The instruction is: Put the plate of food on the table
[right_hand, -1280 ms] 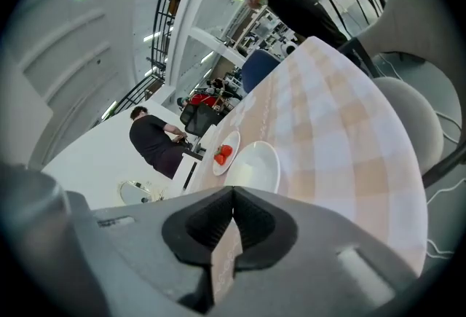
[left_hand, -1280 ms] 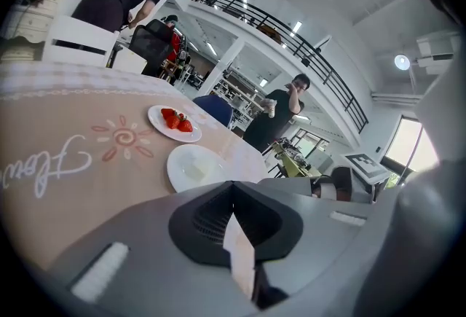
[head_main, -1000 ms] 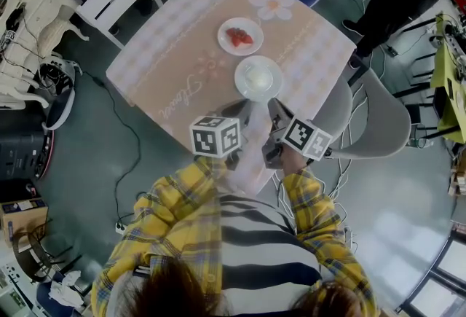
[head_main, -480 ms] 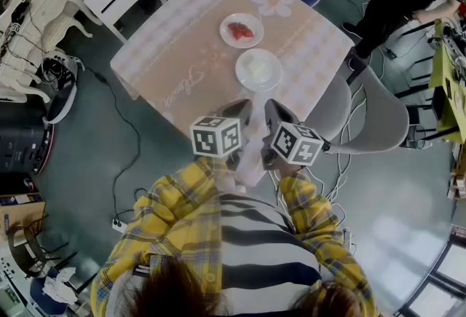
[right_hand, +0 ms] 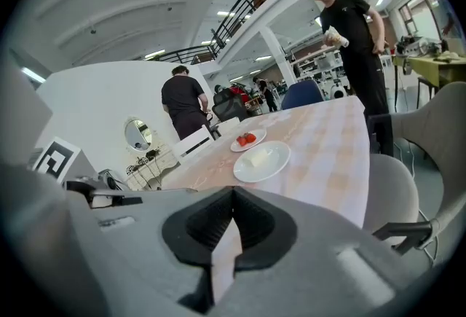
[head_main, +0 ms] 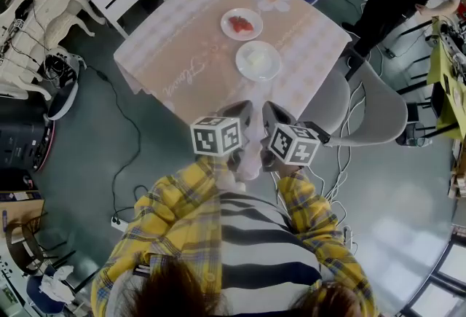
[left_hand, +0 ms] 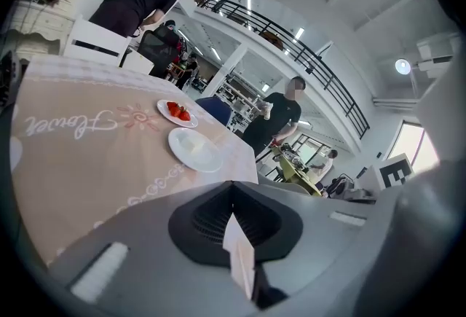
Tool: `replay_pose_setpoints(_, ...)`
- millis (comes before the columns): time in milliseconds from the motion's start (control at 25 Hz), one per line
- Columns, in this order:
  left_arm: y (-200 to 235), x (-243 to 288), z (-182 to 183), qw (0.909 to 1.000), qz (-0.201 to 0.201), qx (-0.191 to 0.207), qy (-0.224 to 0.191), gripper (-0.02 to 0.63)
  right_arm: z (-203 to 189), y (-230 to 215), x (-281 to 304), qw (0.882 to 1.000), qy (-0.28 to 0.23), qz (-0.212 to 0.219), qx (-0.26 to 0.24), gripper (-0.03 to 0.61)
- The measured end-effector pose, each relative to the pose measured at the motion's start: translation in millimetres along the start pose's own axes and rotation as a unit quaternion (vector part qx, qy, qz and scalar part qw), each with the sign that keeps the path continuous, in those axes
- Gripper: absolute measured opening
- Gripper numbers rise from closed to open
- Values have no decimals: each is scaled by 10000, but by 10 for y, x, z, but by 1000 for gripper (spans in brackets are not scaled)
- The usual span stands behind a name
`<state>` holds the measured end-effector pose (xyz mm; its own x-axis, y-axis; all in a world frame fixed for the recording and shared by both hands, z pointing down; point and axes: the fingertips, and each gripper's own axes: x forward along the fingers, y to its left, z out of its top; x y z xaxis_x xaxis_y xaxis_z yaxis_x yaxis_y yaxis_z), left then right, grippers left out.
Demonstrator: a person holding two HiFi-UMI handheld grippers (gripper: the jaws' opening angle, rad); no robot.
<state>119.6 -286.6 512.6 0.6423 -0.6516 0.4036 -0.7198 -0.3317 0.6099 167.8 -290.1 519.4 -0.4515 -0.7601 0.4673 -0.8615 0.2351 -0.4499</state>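
**A:** Head view first. Where are the plates?

**B:** Both already sit on the table (head_main: 191, 53). The near plate (head_main: 258, 60) holds a pale piece of food. The far plate (head_main: 242, 23), with red pieces, lies just beyond it. They are close together but not touching.

**A:** And the grippers?

**B:** The left gripper (head_main: 239, 113) and right gripper (head_main: 271, 114) hang side by side at the table's near corner, close to the person's chest. Both point toward the plates. The near plate lies ahead and slightly to the right, so I judge the right gripper the closer one.

**A:** What about the left gripper view?

**B:** Its jaws are pressed together with nothing between them. The plates show ahead and left of the jaw line, well apart from the tips.

**A:** And the right gripper view?

**B:** The same: jaws closed and empty. The near plate sits almost dead ahead, and the far plate is behind it to the left.

**A:** So what does a next move turn on?

**B:** The plates look placed. Reaching either one would need a forward stretch, with the jaws opened first.
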Motion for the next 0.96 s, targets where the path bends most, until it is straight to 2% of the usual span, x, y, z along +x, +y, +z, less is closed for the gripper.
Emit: replay_pose_setpoints(960, -428, -573, -551, 9996, -104, 212, -179, 0, -450, 274, -719, 9996, -156, 24, -234, -2)
